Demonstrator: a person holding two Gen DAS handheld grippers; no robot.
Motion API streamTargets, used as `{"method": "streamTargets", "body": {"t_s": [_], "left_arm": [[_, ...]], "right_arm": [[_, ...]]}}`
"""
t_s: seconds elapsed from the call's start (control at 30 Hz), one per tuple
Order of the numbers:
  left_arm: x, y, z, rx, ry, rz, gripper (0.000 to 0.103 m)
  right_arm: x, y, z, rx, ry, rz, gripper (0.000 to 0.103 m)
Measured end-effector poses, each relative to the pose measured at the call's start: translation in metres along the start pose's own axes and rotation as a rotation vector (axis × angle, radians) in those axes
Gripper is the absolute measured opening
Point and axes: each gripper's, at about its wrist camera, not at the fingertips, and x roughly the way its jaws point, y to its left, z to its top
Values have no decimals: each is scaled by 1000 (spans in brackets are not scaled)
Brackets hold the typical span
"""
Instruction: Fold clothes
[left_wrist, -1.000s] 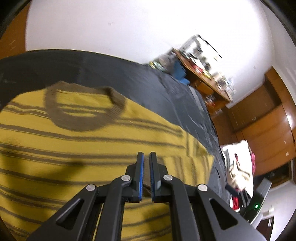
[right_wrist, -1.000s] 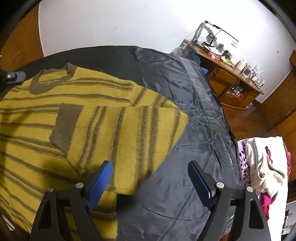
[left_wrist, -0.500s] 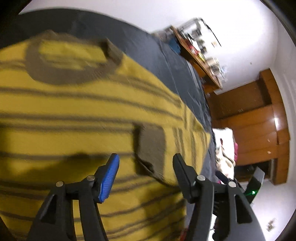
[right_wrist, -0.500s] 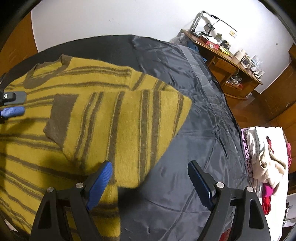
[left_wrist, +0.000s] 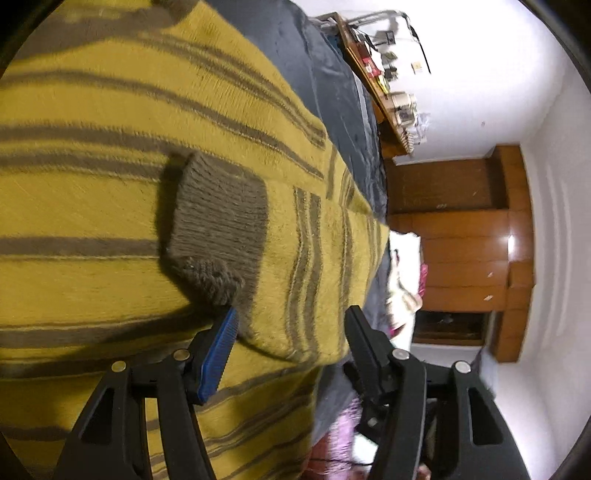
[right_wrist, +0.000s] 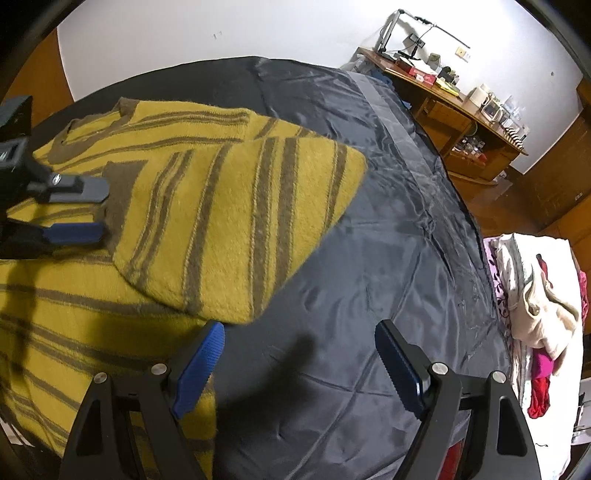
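A mustard-yellow sweater with brown stripes (right_wrist: 92, 291) lies flat on a dark sheet (right_wrist: 369, 258). One sleeve (right_wrist: 240, 229) is folded across the chest, its brown cuff (left_wrist: 221, 218) resting on the body. My left gripper (left_wrist: 291, 321) is open and empty, just above the sleeve beside the cuff; it also shows in the right wrist view (right_wrist: 85, 210) at the far left. My right gripper (right_wrist: 299, 339) is open and empty, over the sheet at the sweater's side edge, near the folded sleeve's lower corner.
A wooden desk (right_wrist: 454, 103) cluttered with small items stands beyond the sheet against the white wall. A pile of other clothes (right_wrist: 535, 295) lies at the right. Wooden cabinets (left_wrist: 461, 240) stand behind.
My left gripper has opened, let go of the sleeve cuff and swung right over the sleeve. The sleeve now lies folded on the chest. My right gripper has stayed open, drifting slightly.
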Motion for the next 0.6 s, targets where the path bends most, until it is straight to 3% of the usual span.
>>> {"method": "streamTargets", "body": {"t_s": [0.13,0.43,0.6], "left_arm": [[2,3,1,-53,-18,-5,63],[-22,10,-10,-107,-99,85,65],[-16,14,-6,-157,-112,76,65]], "right_arm": [[0,-7,-5,4,-2,5,86],[0,-24,-10,40,-20,44,86],[3,-21,-8,15,-23,62,86]]}}
